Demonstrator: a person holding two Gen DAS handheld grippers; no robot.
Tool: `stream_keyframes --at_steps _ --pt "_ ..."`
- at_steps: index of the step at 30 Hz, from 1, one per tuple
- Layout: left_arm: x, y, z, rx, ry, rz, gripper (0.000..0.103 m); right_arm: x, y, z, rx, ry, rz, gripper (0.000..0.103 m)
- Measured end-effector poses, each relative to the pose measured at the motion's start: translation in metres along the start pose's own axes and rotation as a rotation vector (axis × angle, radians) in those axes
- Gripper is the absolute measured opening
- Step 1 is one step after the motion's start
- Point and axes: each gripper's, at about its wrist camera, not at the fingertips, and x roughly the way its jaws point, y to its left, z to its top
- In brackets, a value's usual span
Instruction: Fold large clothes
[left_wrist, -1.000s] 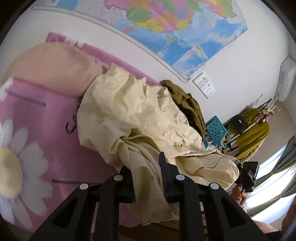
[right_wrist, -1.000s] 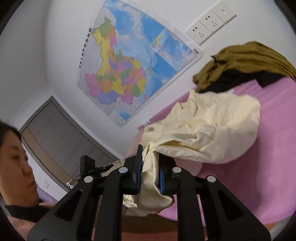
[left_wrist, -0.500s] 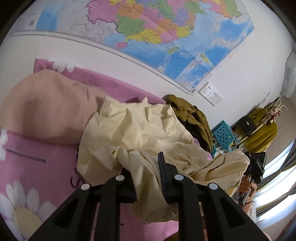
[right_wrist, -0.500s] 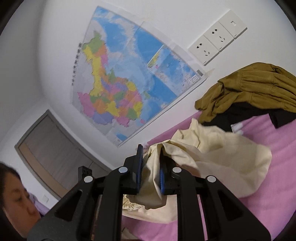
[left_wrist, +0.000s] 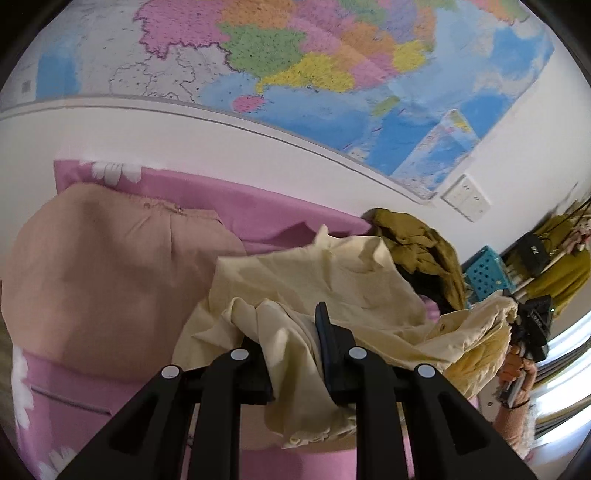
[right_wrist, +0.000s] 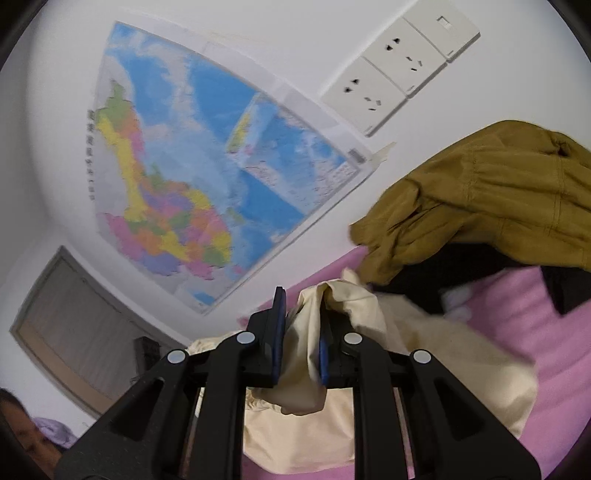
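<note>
A large pale yellow garment (left_wrist: 332, 280) lies crumpled over the pink bed cover (left_wrist: 258, 210). My left gripper (left_wrist: 291, 332) is shut on a bunched fold of it and holds that fold above the bed. My right gripper (right_wrist: 301, 321) is shut on another fold of the same garment (right_wrist: 424, 354), whose far end drapes down onto the pink bed cover (right_wrist: 535, 306). In the left wrist view the right gripper (left_wrist: 532, 325) shows at the far right, with cloth hanging from it.
A peach-coloured cloth (left_wrist: 103, 273) covers the bed at the left. An olive-brown jacket (right_wrist: 498, 199) lies on dark clothing by the wall. A map (left_wrist: 295, 66) and wall sockets (right_wrist: 399, 66) hang above. A blue basket (left_wrist: 487, 273) and clothes rack stand at the right.
Both grippers have risen and tilted up toward the wall, carrying the yellow garment with them. The garment has bunched up closer to the wall and the olive jacket.
</note>
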Motion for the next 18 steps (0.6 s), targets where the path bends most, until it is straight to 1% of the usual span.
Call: stream_keyframes --at_steps 1,4,8,11,16,18 --pt "0.007 0.000 0.006 0.002 0.007 0.018 0.017 0.004 -0.005 0.003 0.012 0.006 -0.002 0.015" --pt "0.027 0.000 0.022 -0.001 0.030 0.055 0.017 0.021 -0.019 0.013 0.032 0.018 -0.045 0.015" --pt "0.050 0.005 0.039 -0.018 0.055 0.083 0.018 0.040 -0.037 0.024 0.064 0.040 -0.094 0.015" --pt "0.066 0.007 0.047 -0.021 0.073 0.111 0.019 0.054 -0.050 0.030 0.089 0.052 -0.126 0.015" --pt "0.096 0.013 0.058 -0.037 0.109 0.179 0.020 0.075 -0.067 0.036 0.110 0.066 -0.174 0.015" --pt "0.106 0.015 0.062 -0.045 0.119 0.202 0.020 0.081 -0.071 0.037 0.109 0.060 -0.196 0.017"
